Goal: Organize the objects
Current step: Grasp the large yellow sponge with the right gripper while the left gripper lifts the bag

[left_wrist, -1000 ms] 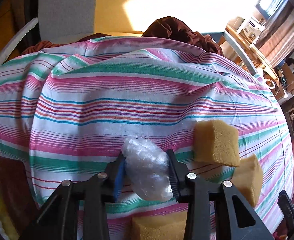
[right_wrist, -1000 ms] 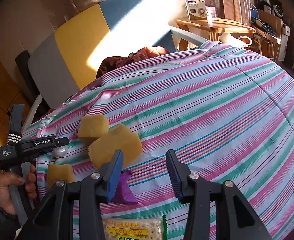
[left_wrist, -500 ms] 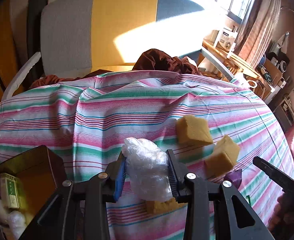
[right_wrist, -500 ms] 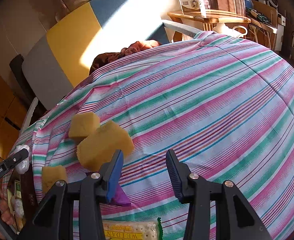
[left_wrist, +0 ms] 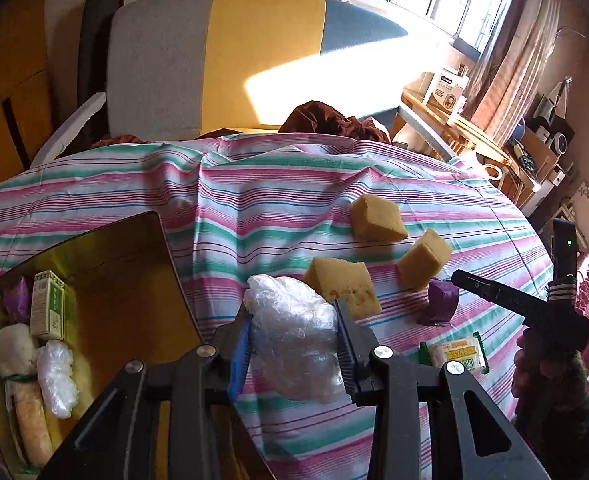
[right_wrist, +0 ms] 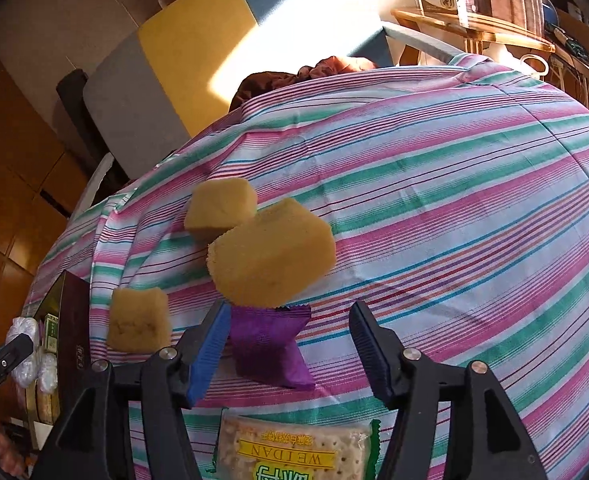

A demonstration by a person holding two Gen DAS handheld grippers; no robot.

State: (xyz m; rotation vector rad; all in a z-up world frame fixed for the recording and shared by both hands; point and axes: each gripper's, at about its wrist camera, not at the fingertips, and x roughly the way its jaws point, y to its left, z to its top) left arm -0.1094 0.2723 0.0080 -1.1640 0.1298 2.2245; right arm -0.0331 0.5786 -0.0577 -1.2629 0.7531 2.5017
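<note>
The left gripper [left_wrist: 293,342] has its jaws clenched on a crumpled clear plastic bag [left_wrist: 294,340], which is held up above the striped cloth [left_wrist: 254,216] covering the table; the bag's long axis runs from its far-left top down toward the near right, its lower end hanging past the jaws. To the left of it sits an open tin box [left_wrist: 126,240] at the table's near left edge, holding a green-and-white carton [left_wrist: 47,305] that lies with its length pointing away, a second plastic bundle [left_wrist: 56,376] and a purple packet [left_wrist: 17,300]. Just beyond the held bag lie three yellow sponges: one [left_wrist: 342,286] close behind the jaws, one [left_wrist: 424,266] to its right, one [left_wrist: 376,218] farther off. The right gripper [right_wrist: 288,350] hovers over the table with its jaws spread apart, grasping nothing; a purple wrapper [right_wrist: 270,344] lies between and just past them, its length running near to far, touching the big sponge [right_wrist: 272,252] beyond it. A cracker packet [right_wrist: 294,452] lies crosswise under that gripper, near the edge.
</note>
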